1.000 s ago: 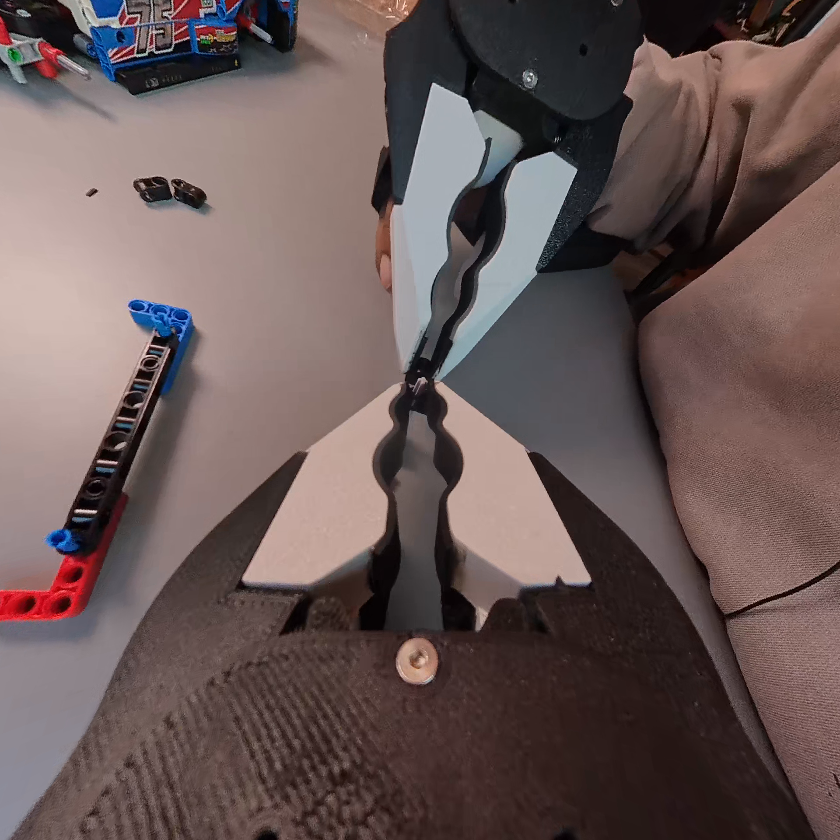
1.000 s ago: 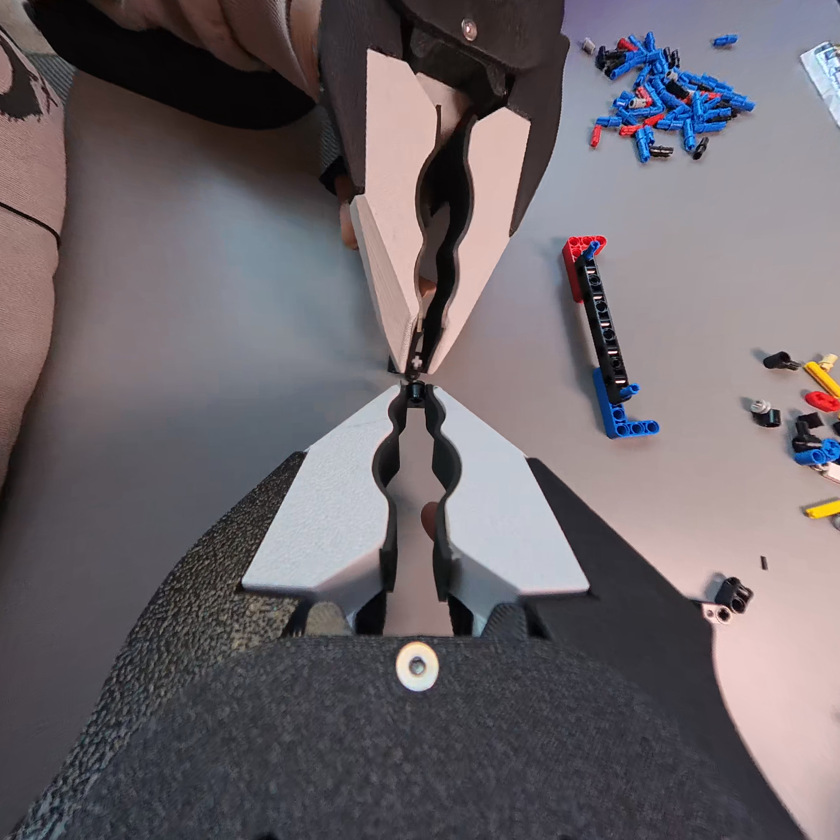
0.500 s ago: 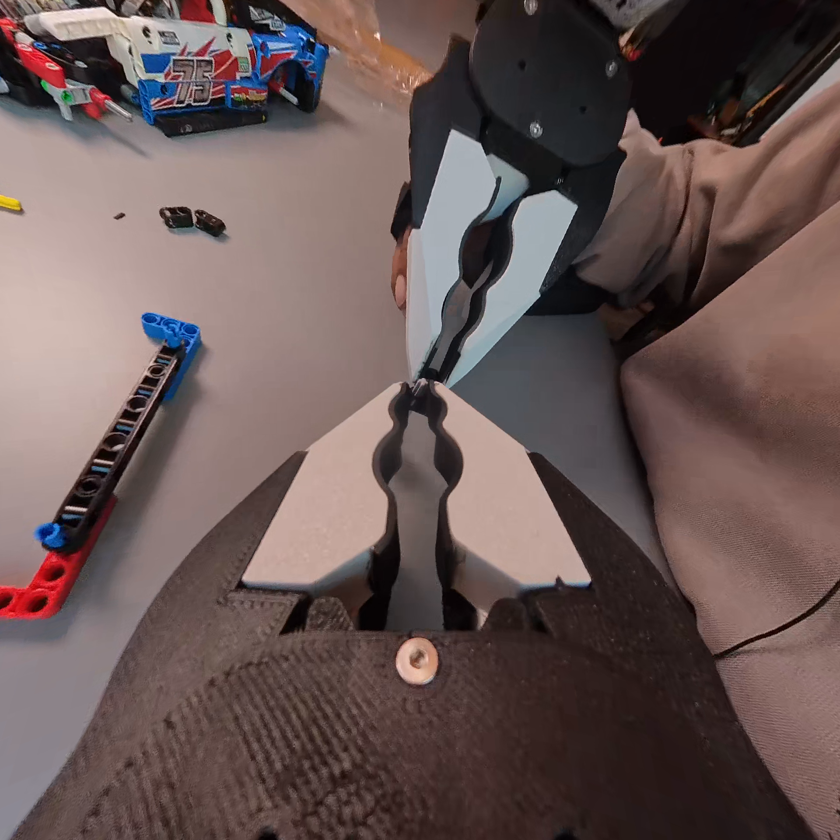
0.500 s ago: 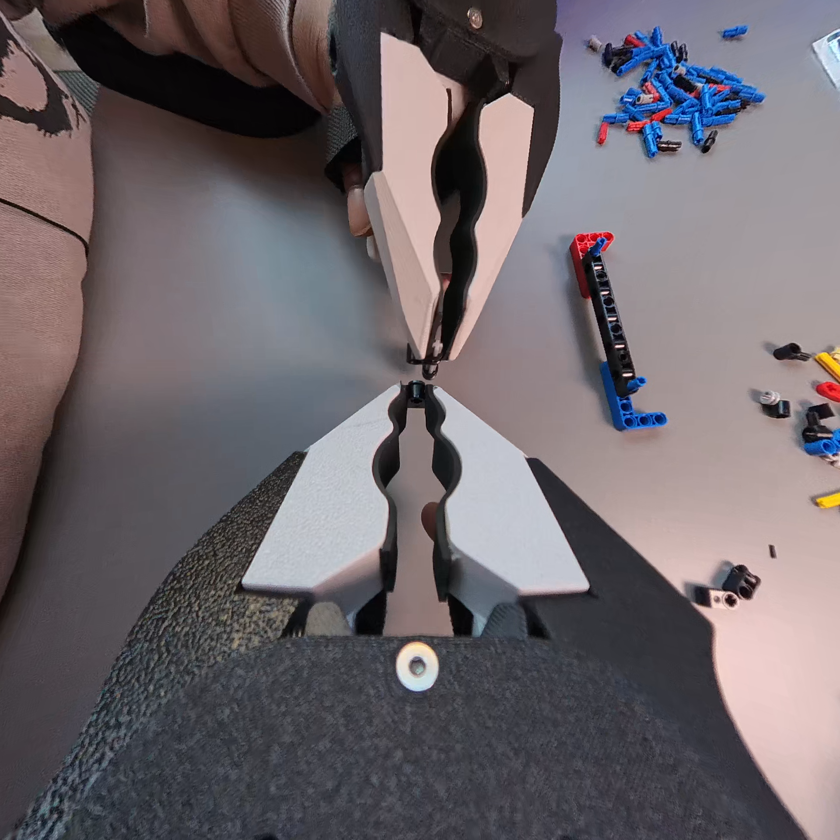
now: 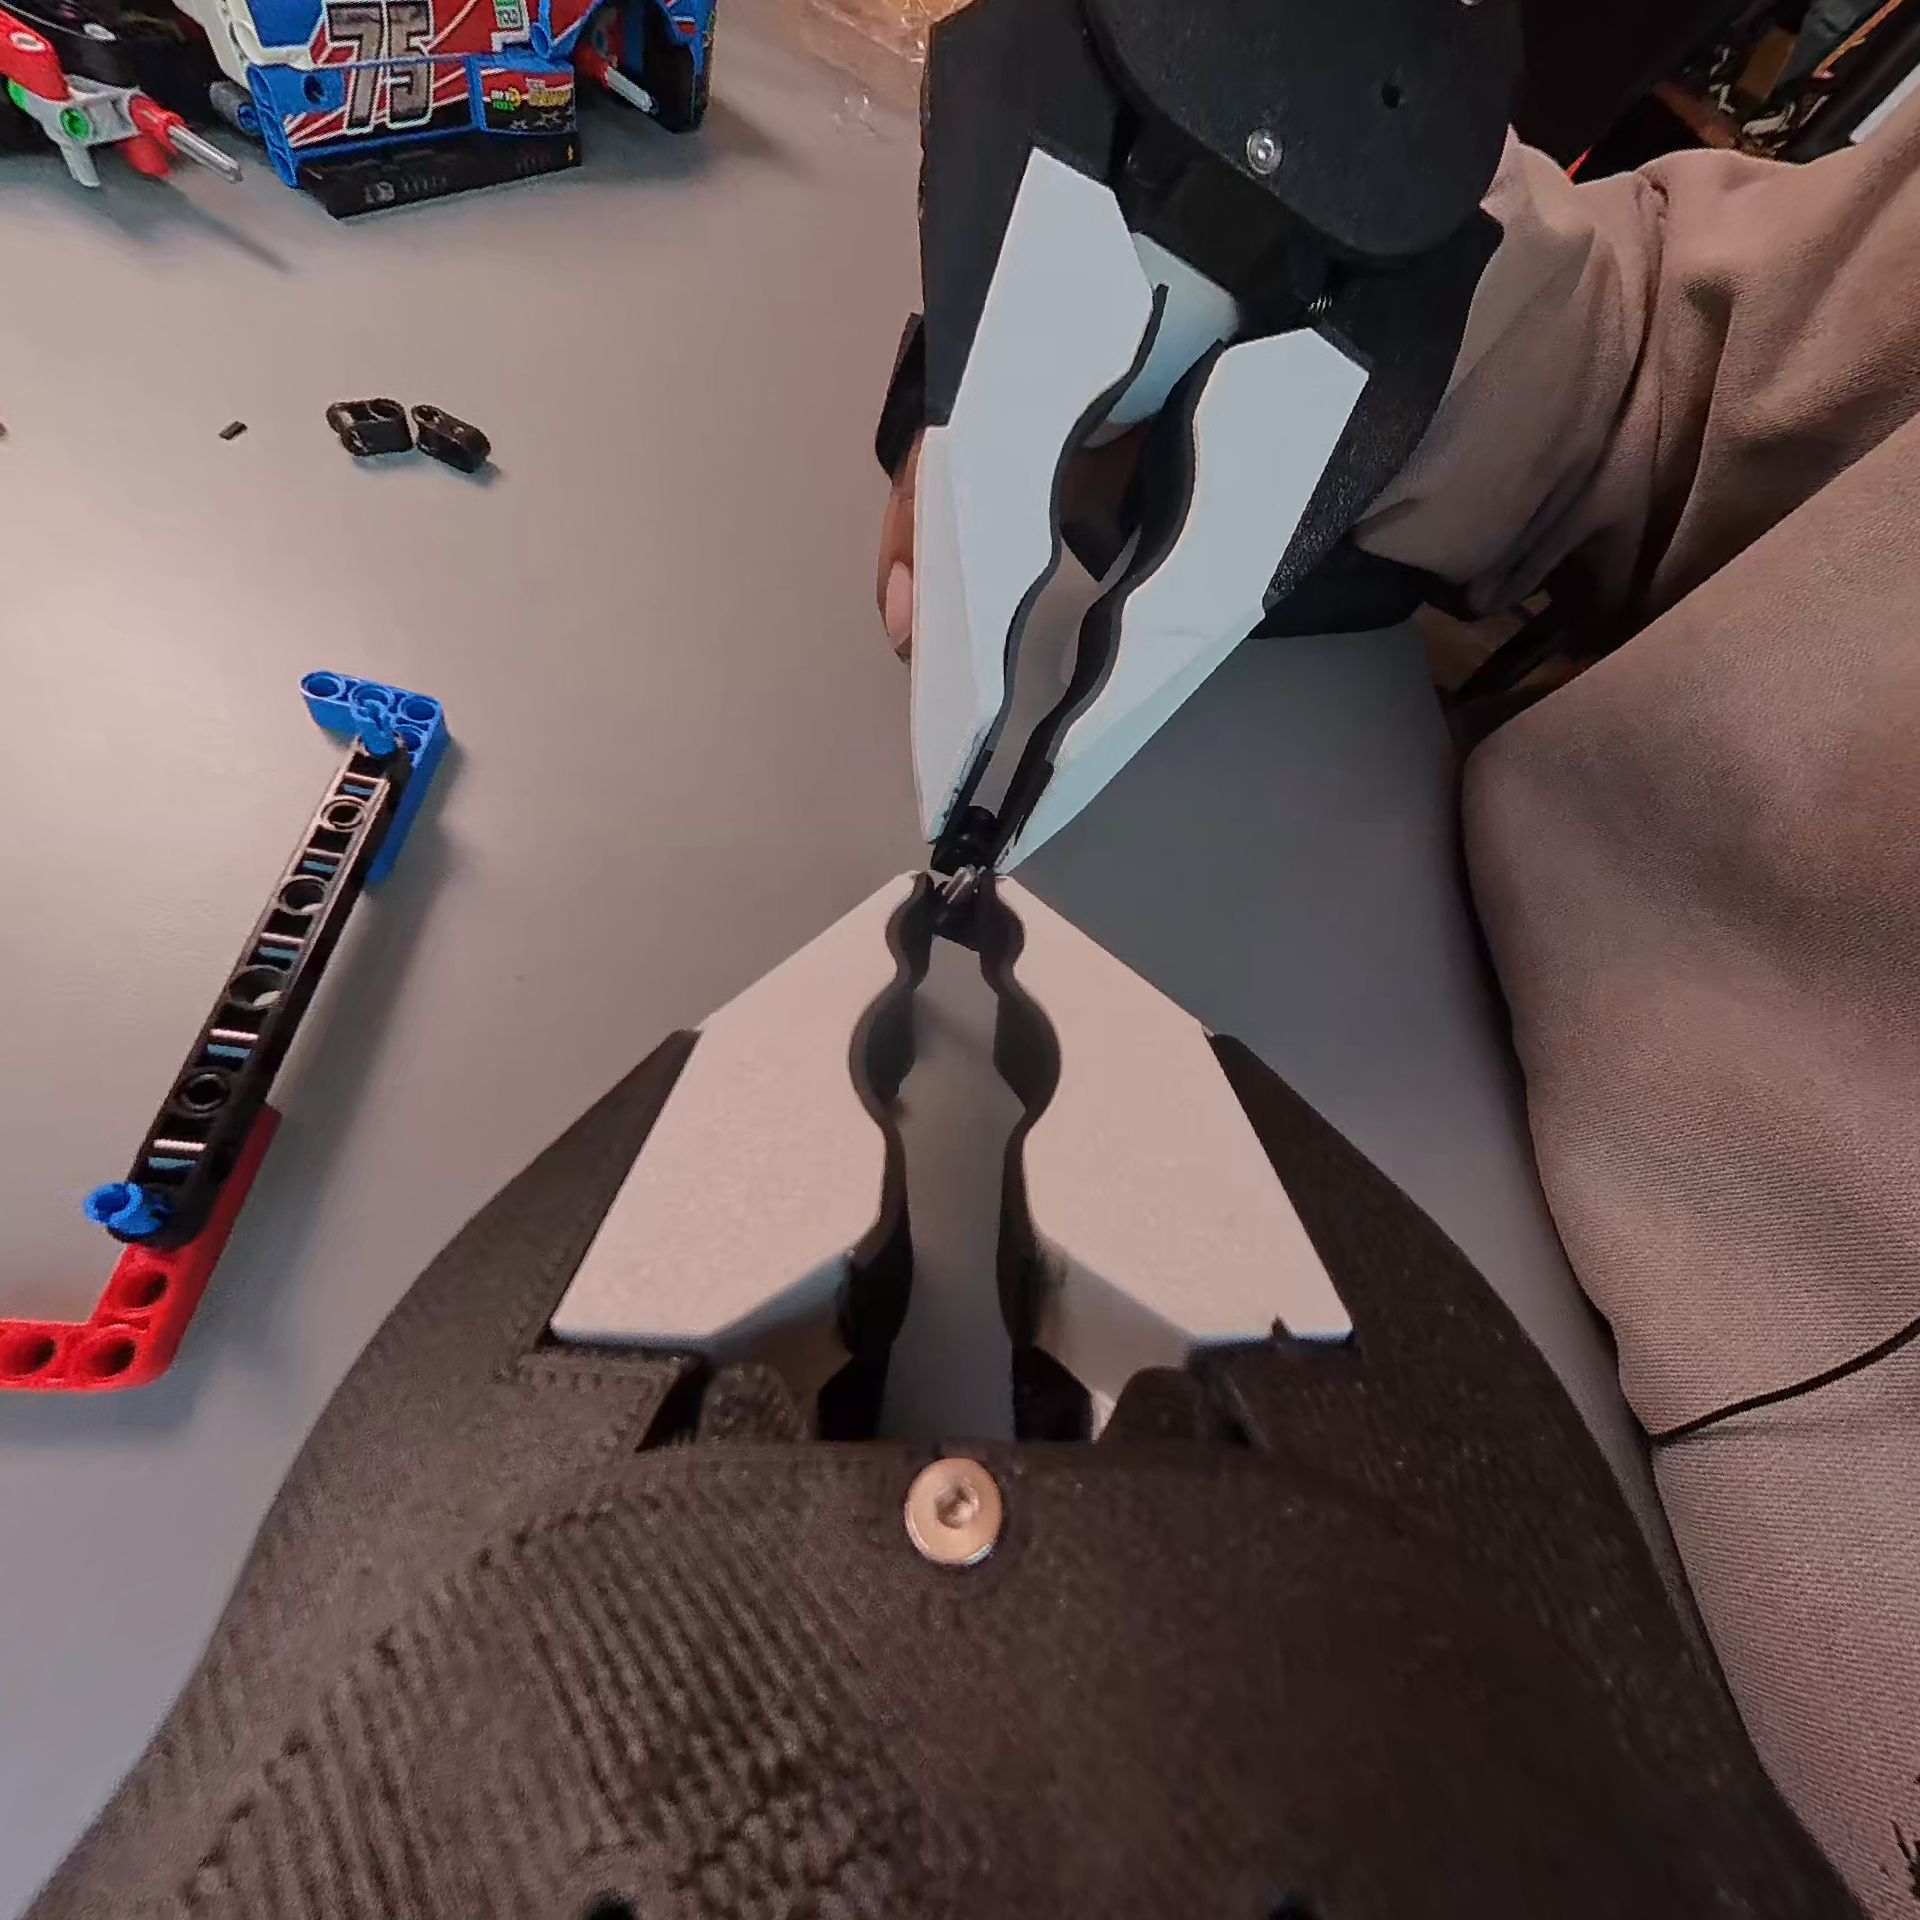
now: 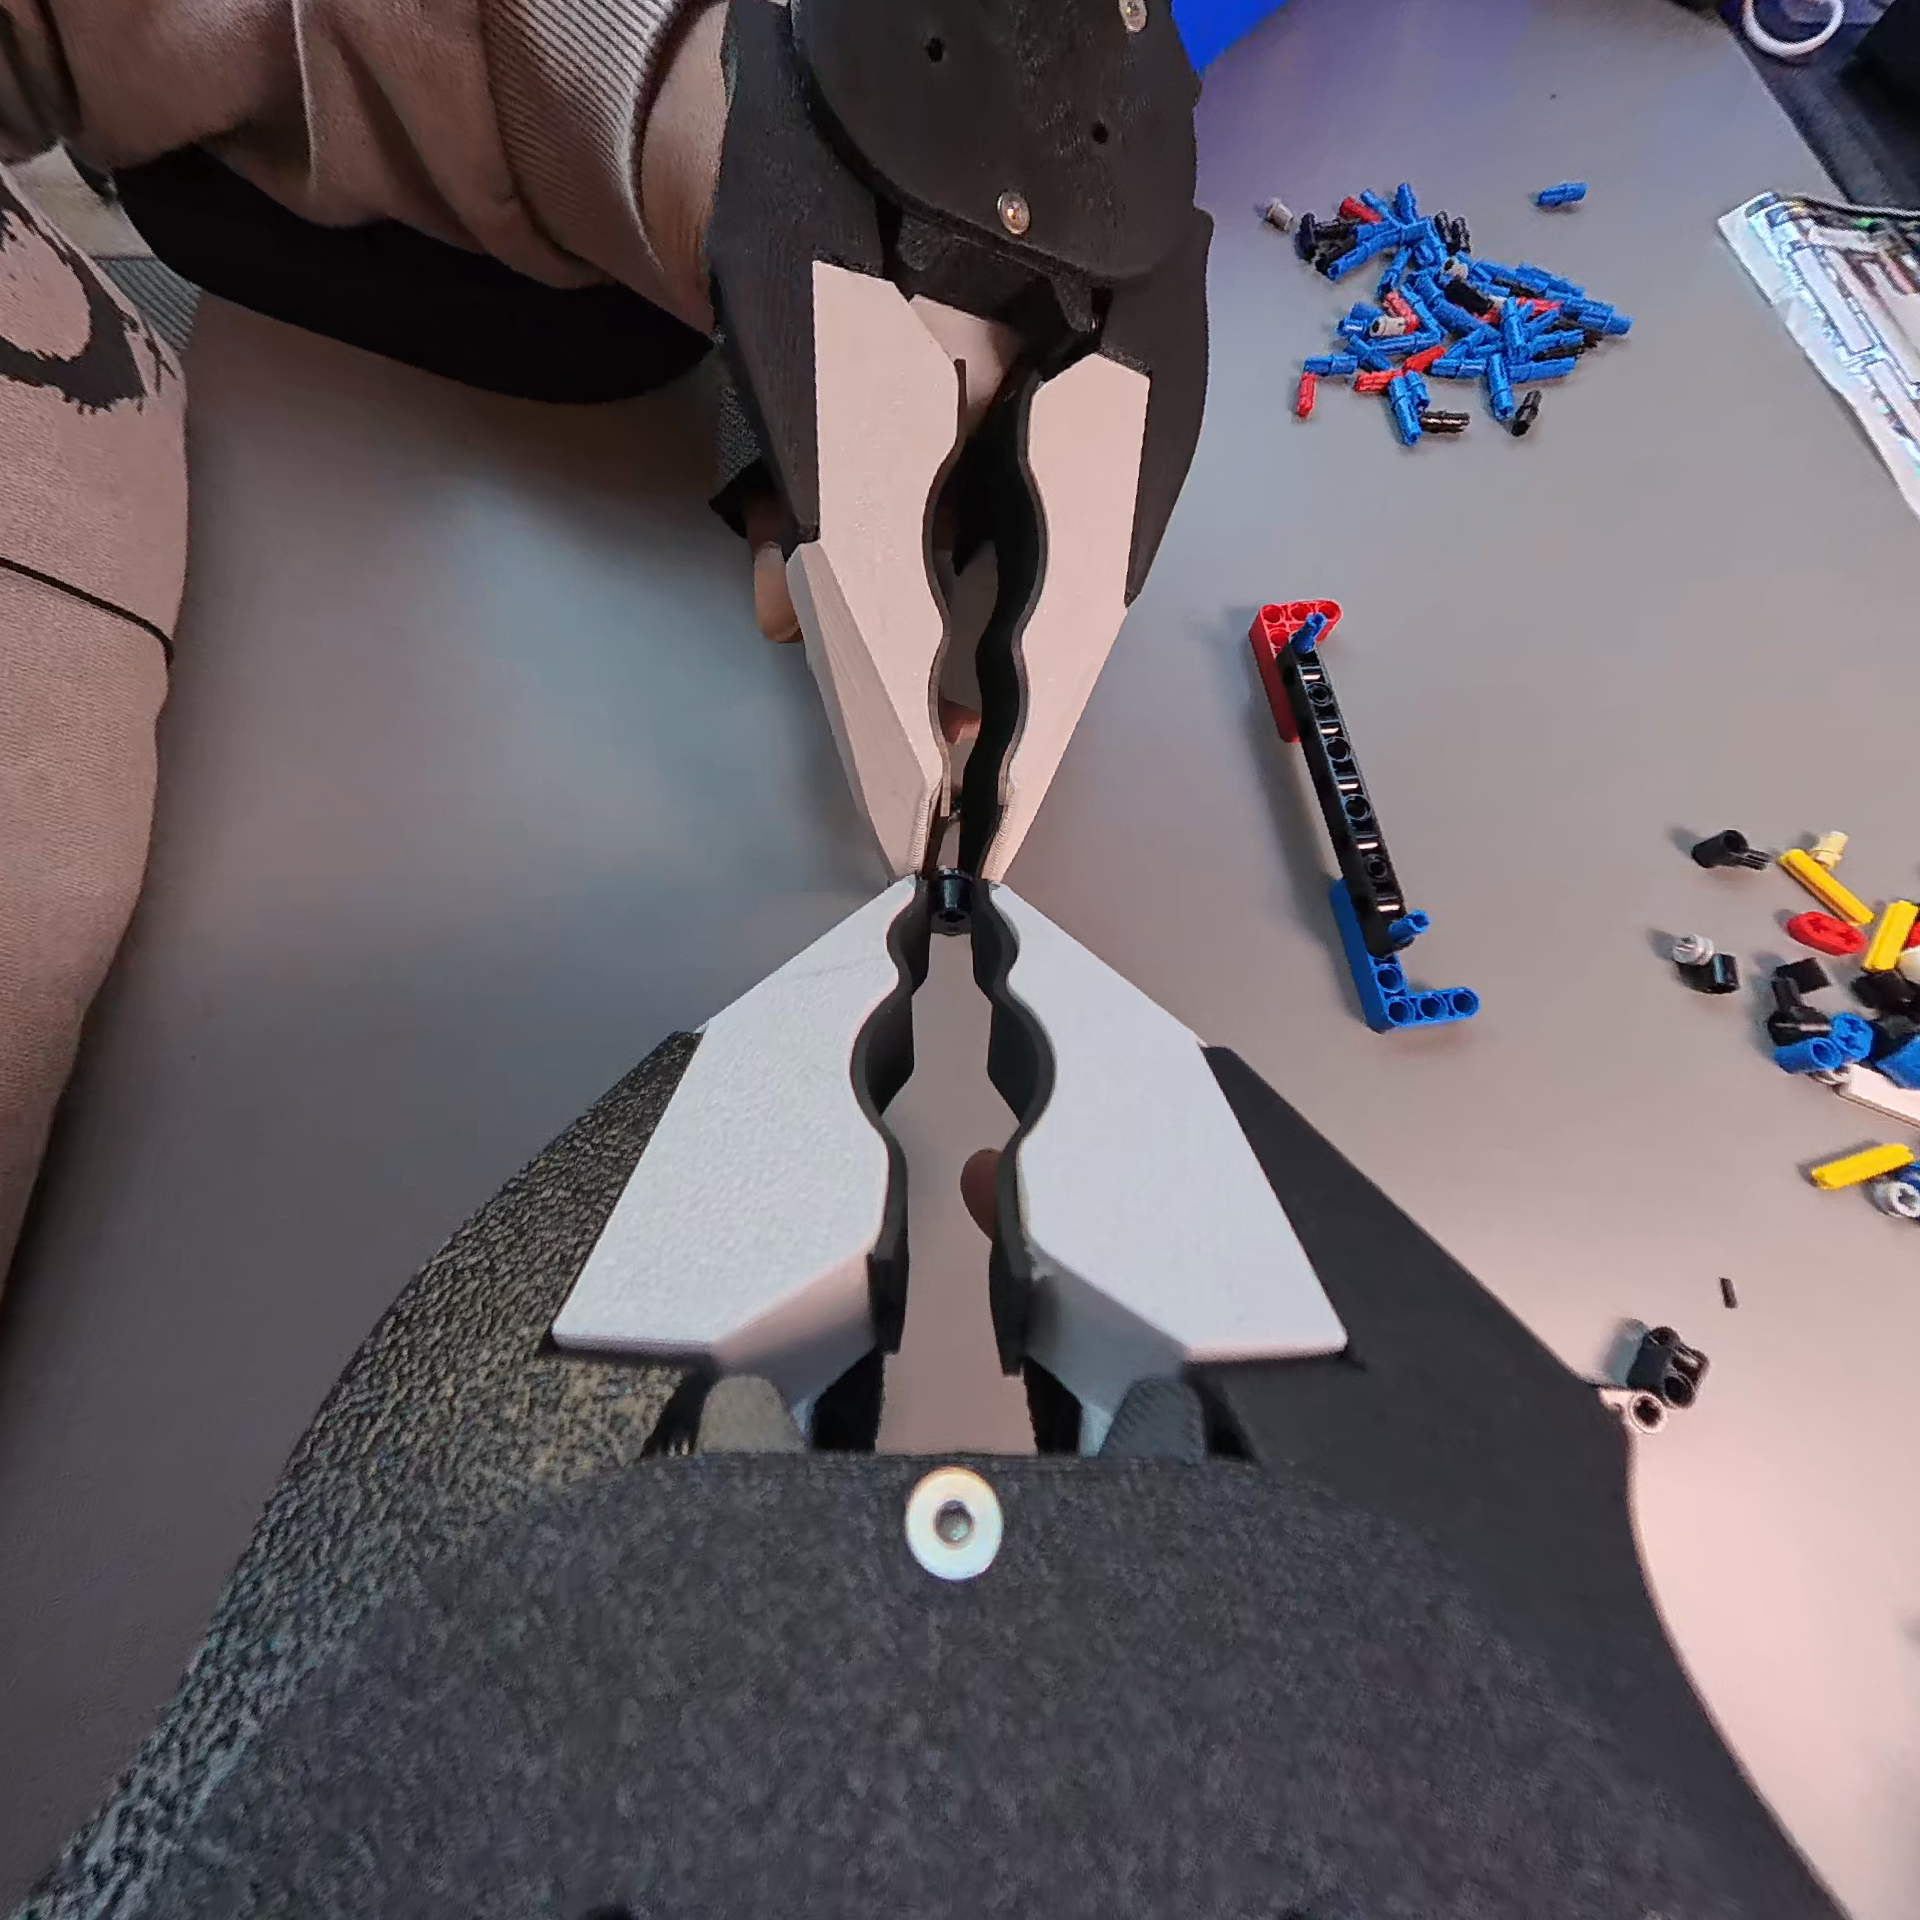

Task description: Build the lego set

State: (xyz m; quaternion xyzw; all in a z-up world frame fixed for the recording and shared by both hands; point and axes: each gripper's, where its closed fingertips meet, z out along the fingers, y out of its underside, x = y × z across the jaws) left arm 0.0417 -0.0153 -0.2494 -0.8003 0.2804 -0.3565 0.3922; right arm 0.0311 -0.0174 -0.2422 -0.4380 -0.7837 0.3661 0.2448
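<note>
My left gripper (image 5: 957,902) is shut on a small dark lego piece (image 5: 962,889). My right gripper (image 6: 950,912) is shut on a small black bush-like piece (image 6: 950,900). The two grippers meet tip to tip above the grey table, and the two pieces touch. In the left wrist view the right gripper (image 5: 974,837) comes down from the top. In the right wrist view the left gripper (image 6: 957,847) does the same. A black beam with a blue and a red L-piece (image 5: 260,987) lies flat on the table; it also shows in the right wrist view (image 6: 1340,790).
A pile of blue, red and black pins (image 6: 1455,312) and a booklet (image 6: 1839,312) lie at the back right. Loose coloured parts (image 6: 1849,987) lie at the right. Two black connectors (image 5: 405,431) and a built car model (image 5: 416,94) are farther off. A person's sleeves flank the grippers. The grippers are tip to tip, or close to it. The built car model (image 5: 416,94) is about 30 centimetres from both grippers' fingertips.
Half a second ago the two gripper tips stood a little apart. Now they are together again, with the two small pieces touching.
</note>
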